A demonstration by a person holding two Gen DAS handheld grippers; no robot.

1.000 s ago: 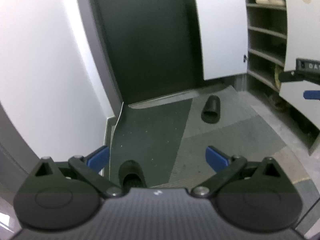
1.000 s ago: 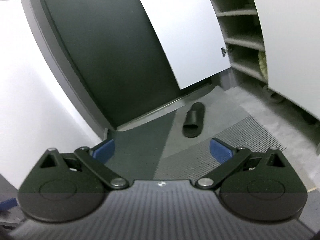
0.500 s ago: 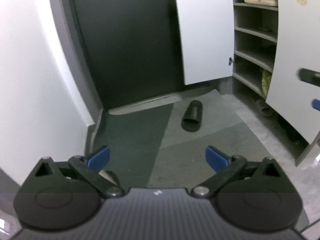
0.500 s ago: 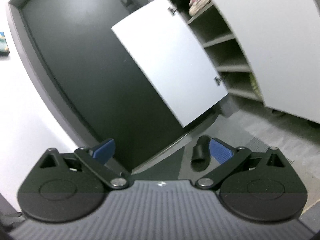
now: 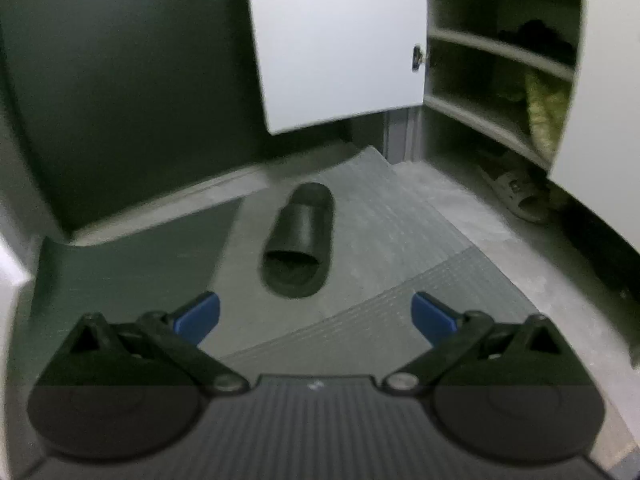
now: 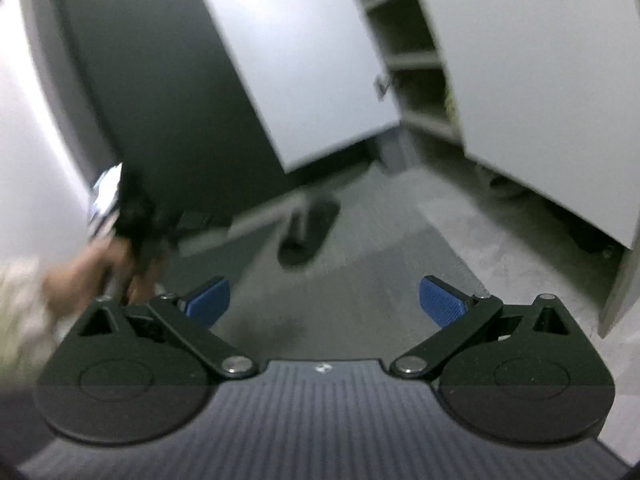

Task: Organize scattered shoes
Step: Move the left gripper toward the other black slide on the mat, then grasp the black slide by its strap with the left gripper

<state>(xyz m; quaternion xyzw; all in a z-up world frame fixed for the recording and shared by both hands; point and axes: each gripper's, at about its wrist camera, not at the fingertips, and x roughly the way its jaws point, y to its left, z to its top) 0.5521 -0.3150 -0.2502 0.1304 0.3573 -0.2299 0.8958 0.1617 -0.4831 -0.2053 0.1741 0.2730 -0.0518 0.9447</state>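
No readable brand or lettering anywhere that I can make out, both views are pretty soft. The left gripper is angled down at the floor with its jaws spread wide and nothing between them, blue pads apart on either side. Just ahead of it a black slide sandal lies on the grey ribbed mat, open toe end facing the camera, heel toward the dark door. The shoe cabinet stands to the right with its white door swung open (something dark on an upper shelf, something yellowish-green on a lower one, too blurry to say more). A pale grey sandal sits on the bare floor under the cabinet's lowest shelf. The right gripper is also wide open and empty, tilted down at the same mat, with the black sandal well ahead. At the left edge of that view a blurred hand is holding a dark device.
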